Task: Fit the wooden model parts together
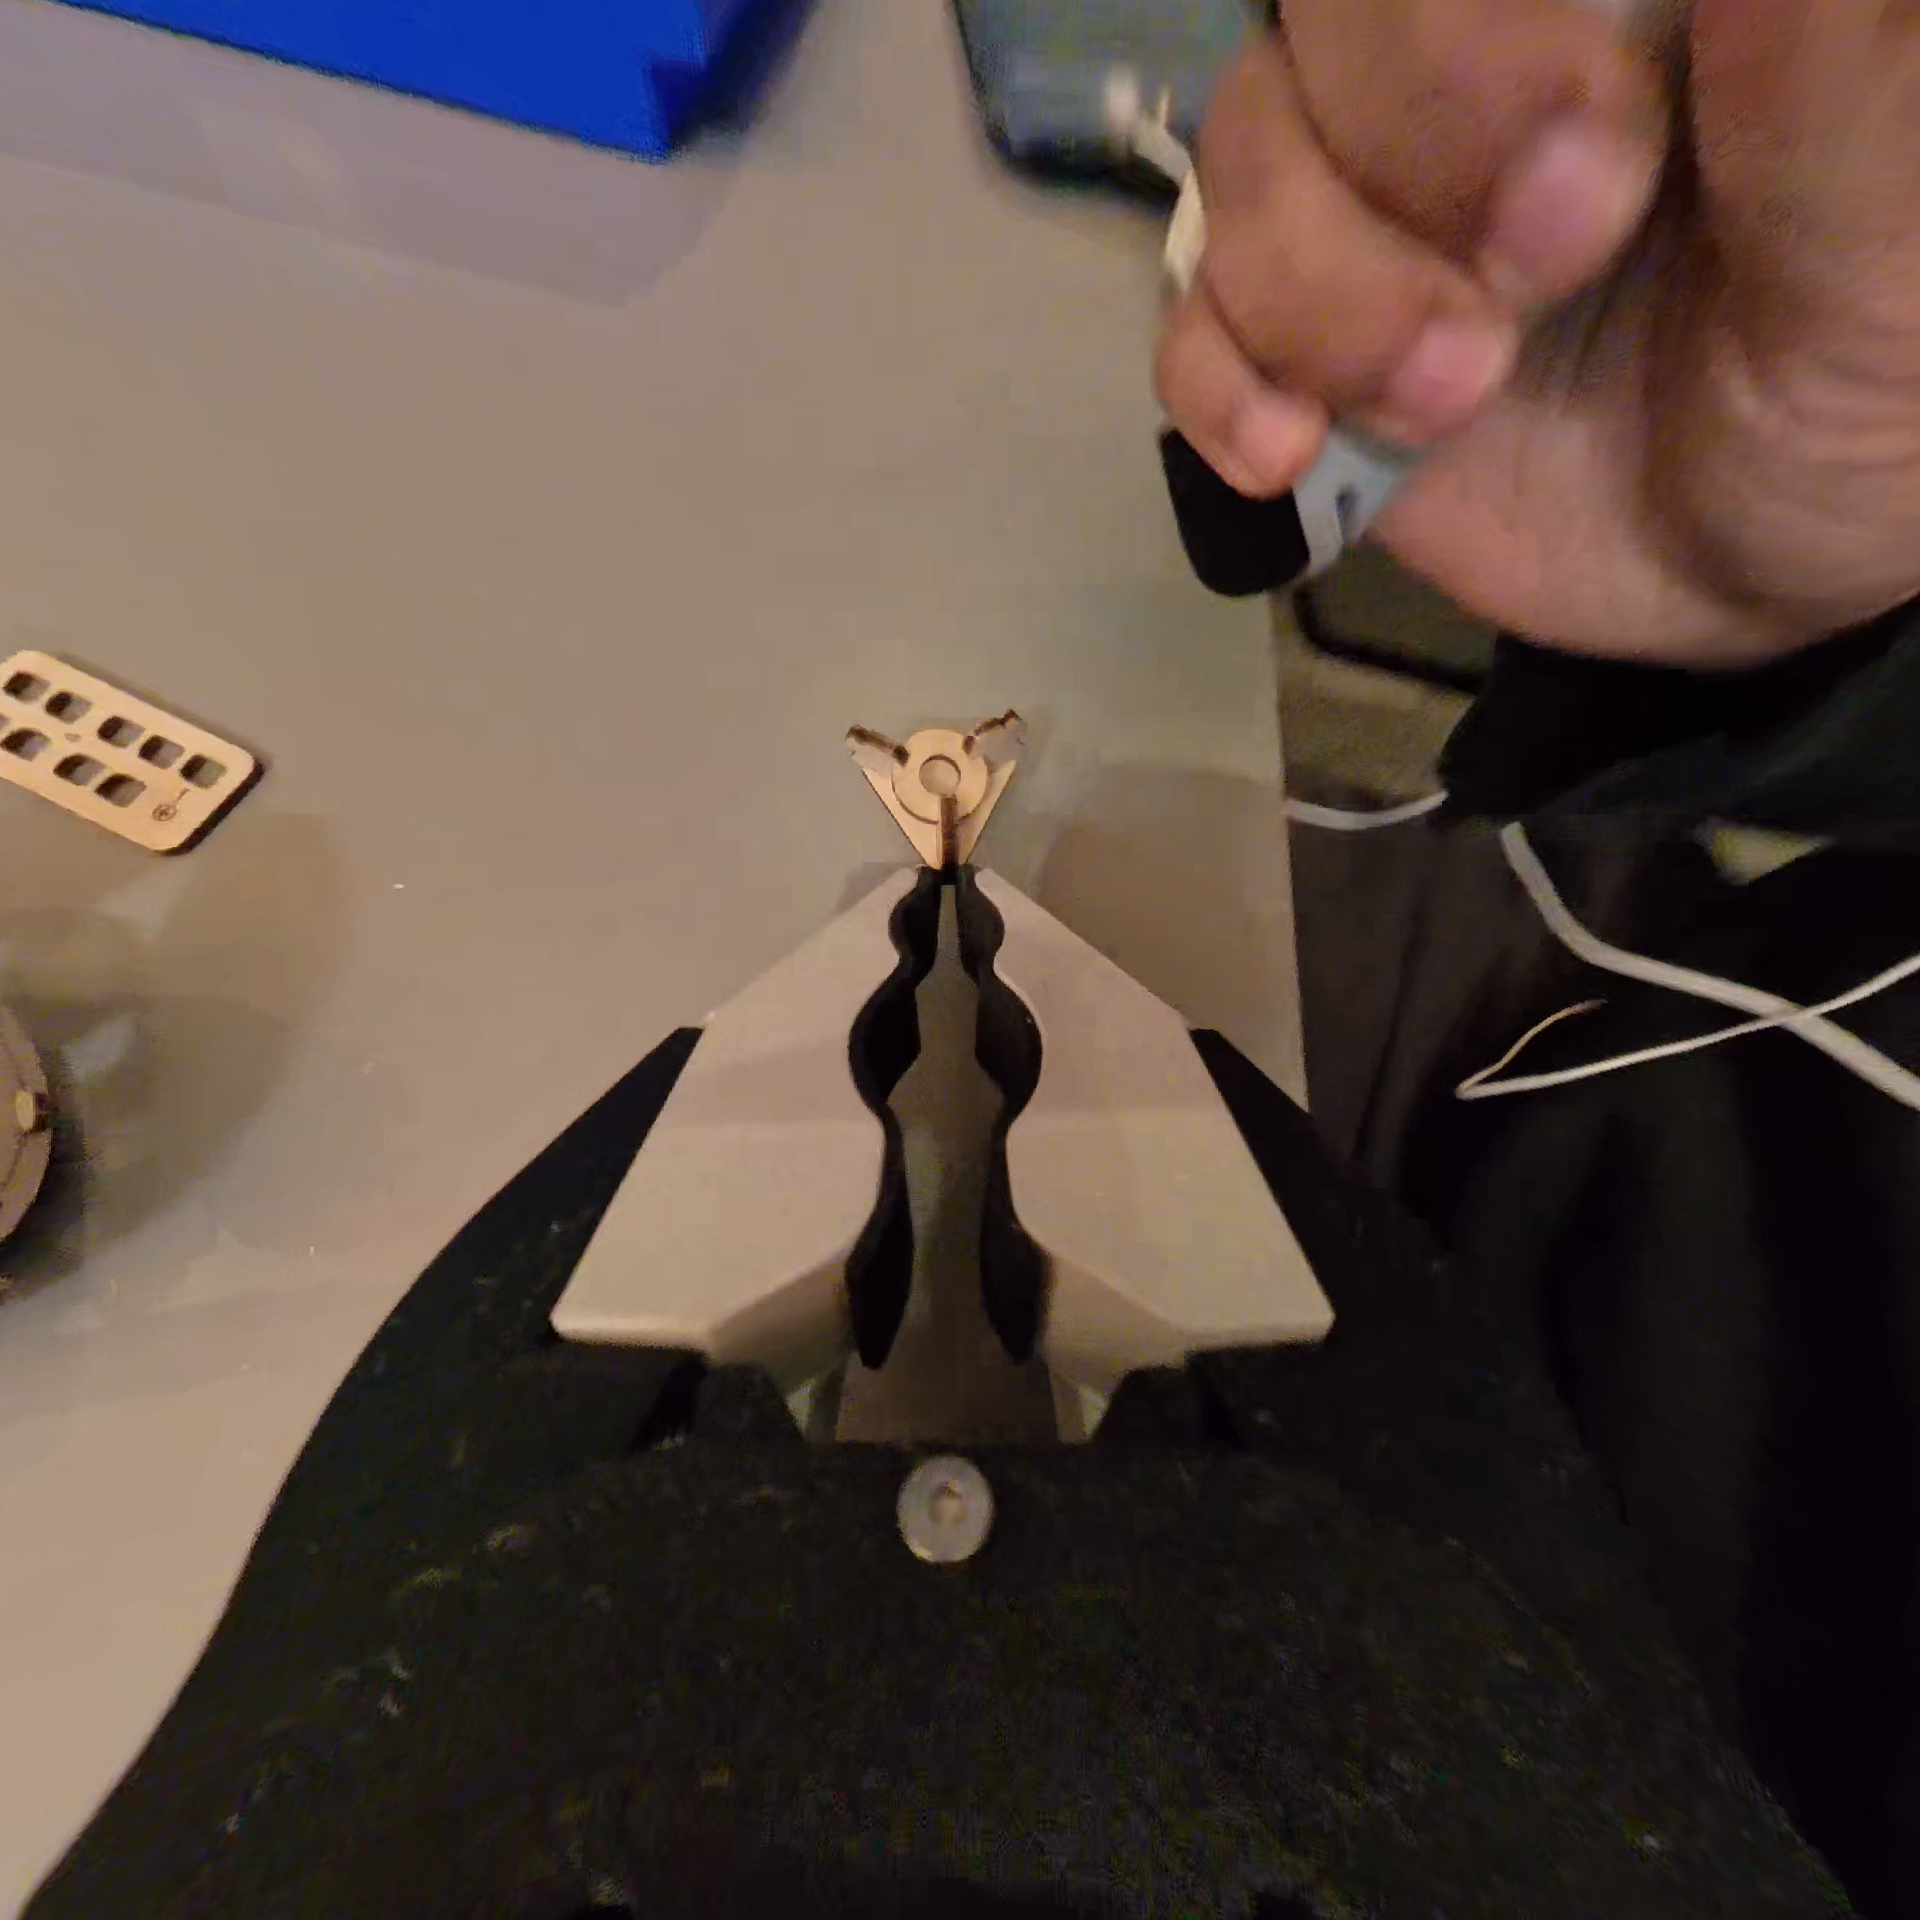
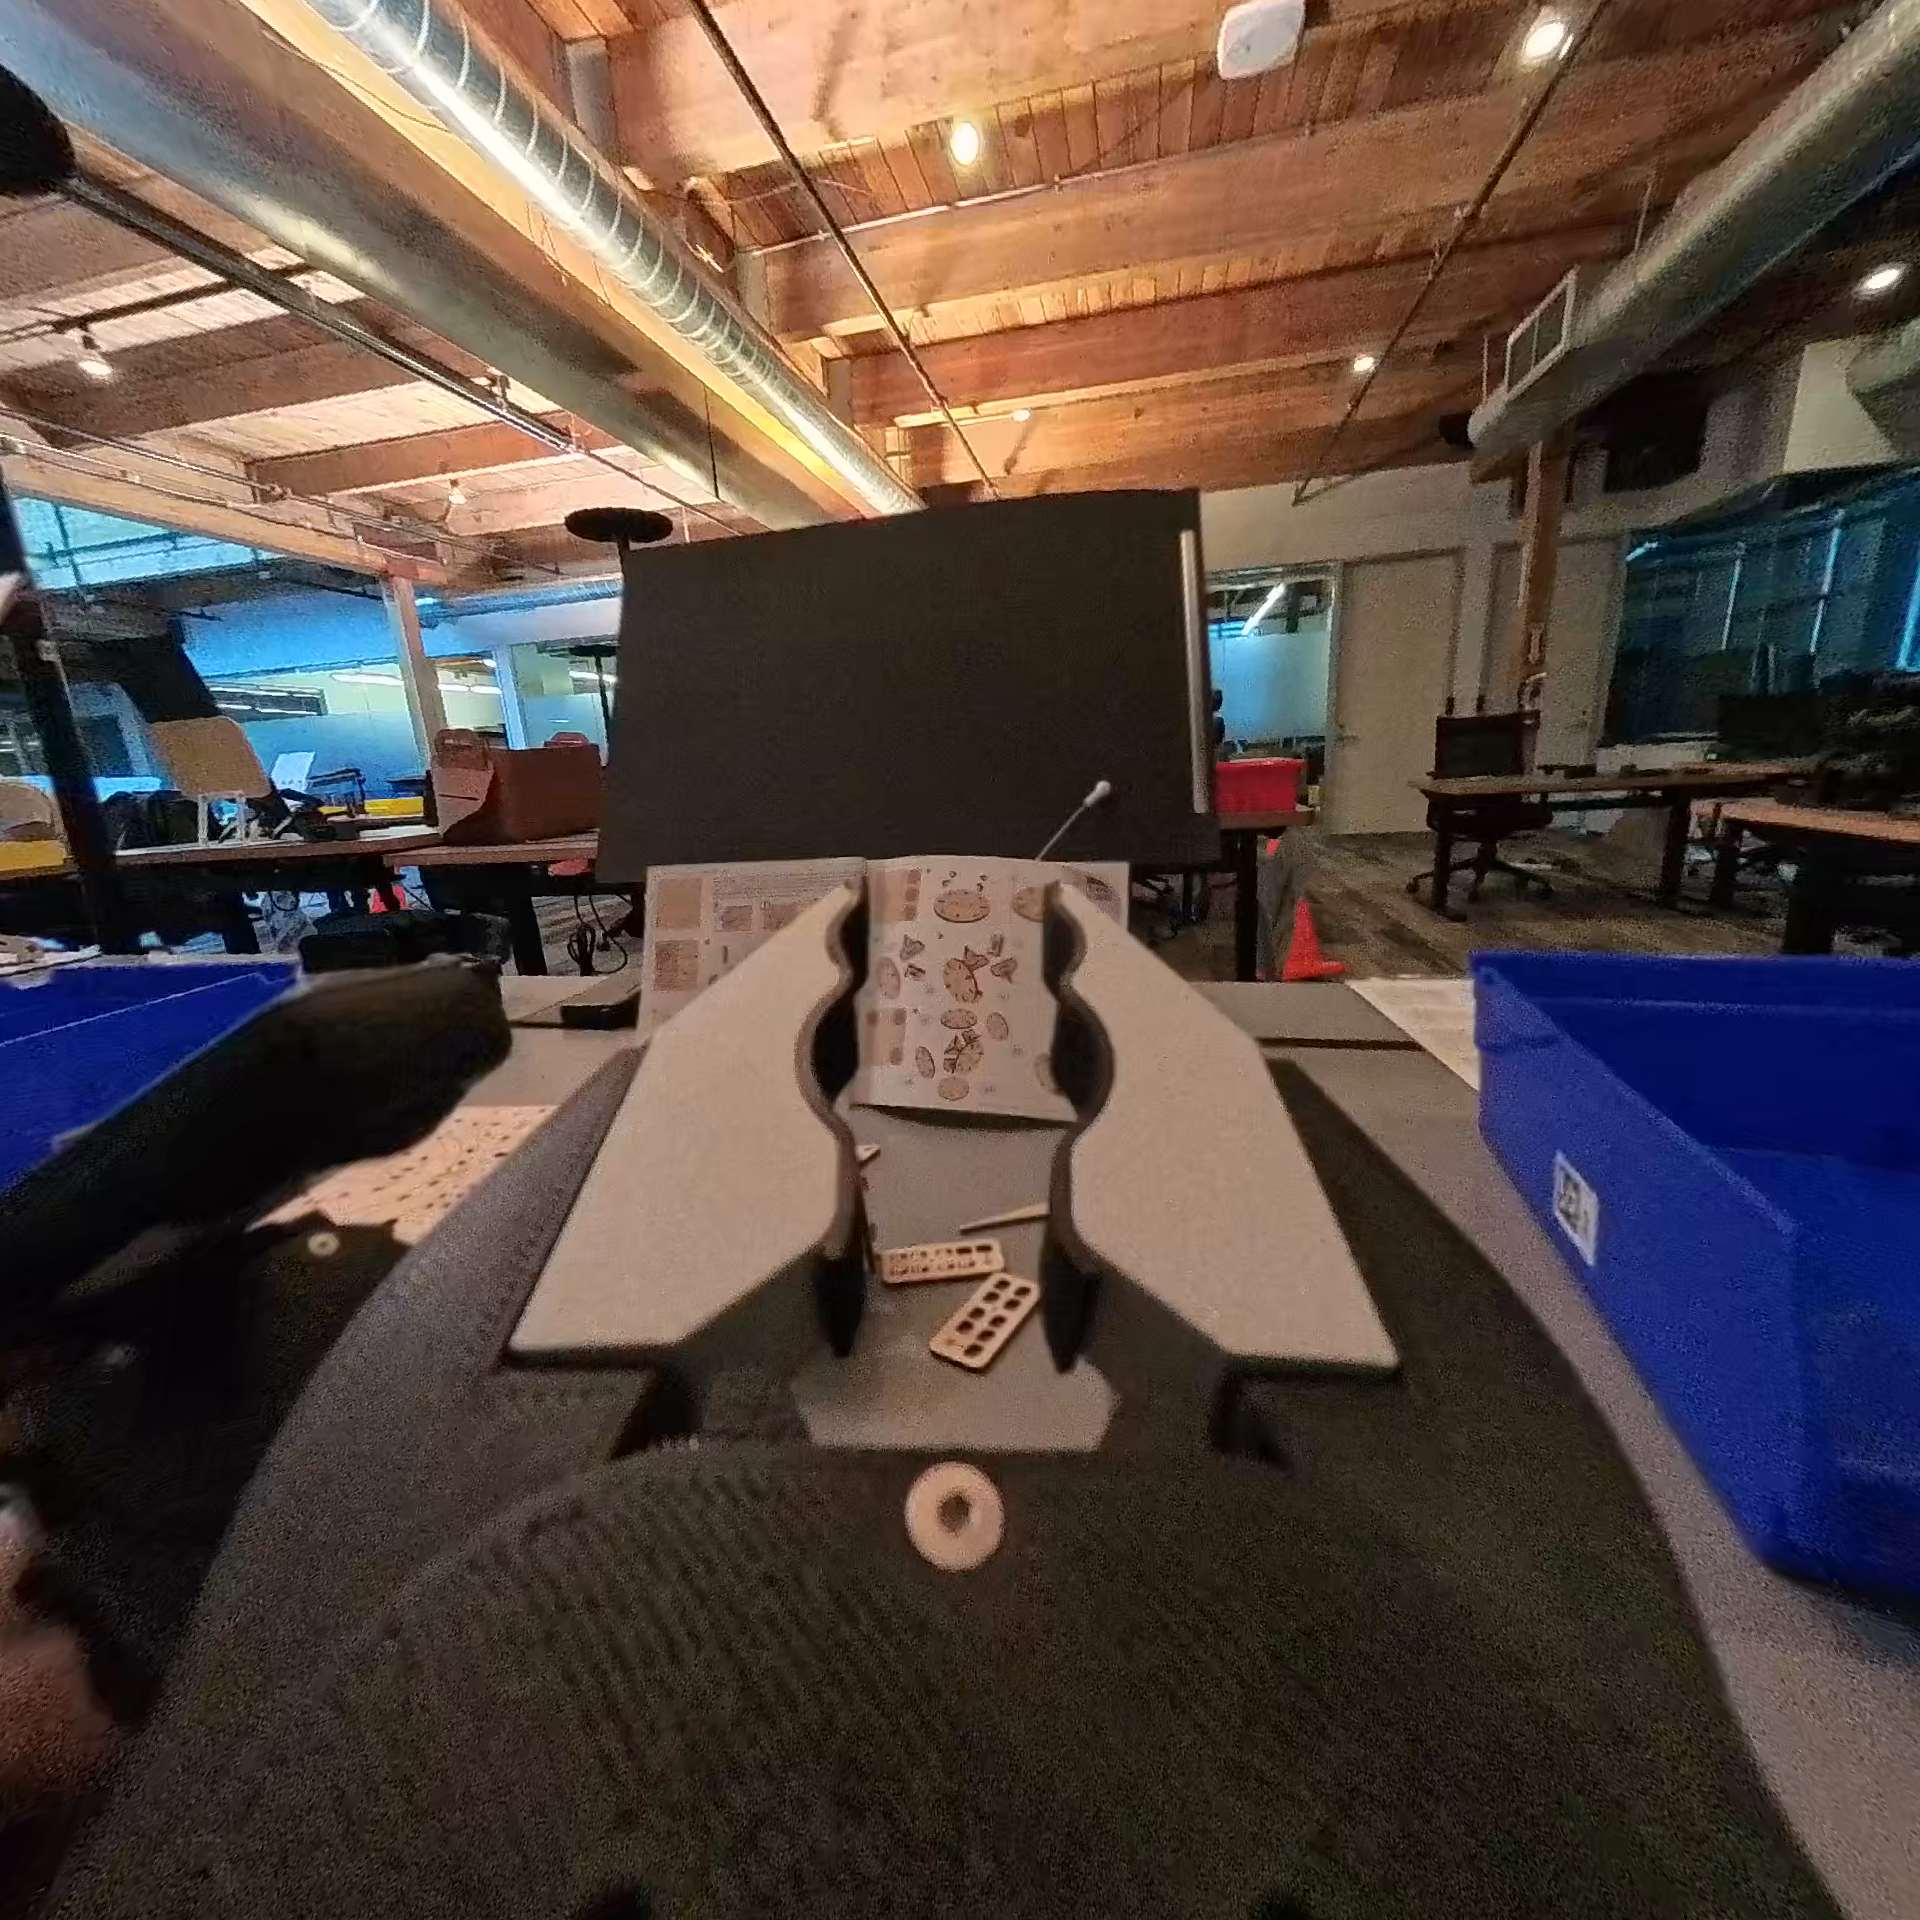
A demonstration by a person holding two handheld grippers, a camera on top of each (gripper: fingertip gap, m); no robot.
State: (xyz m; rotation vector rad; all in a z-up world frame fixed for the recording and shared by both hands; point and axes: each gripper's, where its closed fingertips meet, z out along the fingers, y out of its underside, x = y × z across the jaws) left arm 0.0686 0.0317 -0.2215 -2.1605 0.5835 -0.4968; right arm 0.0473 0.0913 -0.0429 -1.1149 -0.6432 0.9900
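Two black wavy pads of the left gripper (image 1: pixel 943 878) pinch the bottom tip of a small pale wooden triangular piece with a round hub and three slotted corners (image 1: pixel 937 787), held upright above the grey tabletop (image 1: pixel 582 540). Bare table lies open from nine to twelve o'clock of the piece; a flat wooden strip with rows of square holes (image 1: pixel 114 748) lies at nine o'clock near the left edge, and a blue bin (image 1: pixel 499 62) sits at eleven. At one o'clock a blurred hand (image 1: pixel 1507 312) grips what may be the other tool's handle. The table's edge runs down at three o'clock.

The right gripper (image 2: pixel 954 914) stands open and bare. Beyond it at twelve o'clock stands an open illustrated paper booklet (image 2: pixel 956 987); two holed wooden strips (image 2: pixel 982 1314) lie on the table between the fingers. A blue plastic bin (image 2: pixel 1714 1195) crowds three o'clock, and a black panel (image 2: pixel 904 675) backs the booklet under a timber ceiling (image 2: pixel 1039 208).
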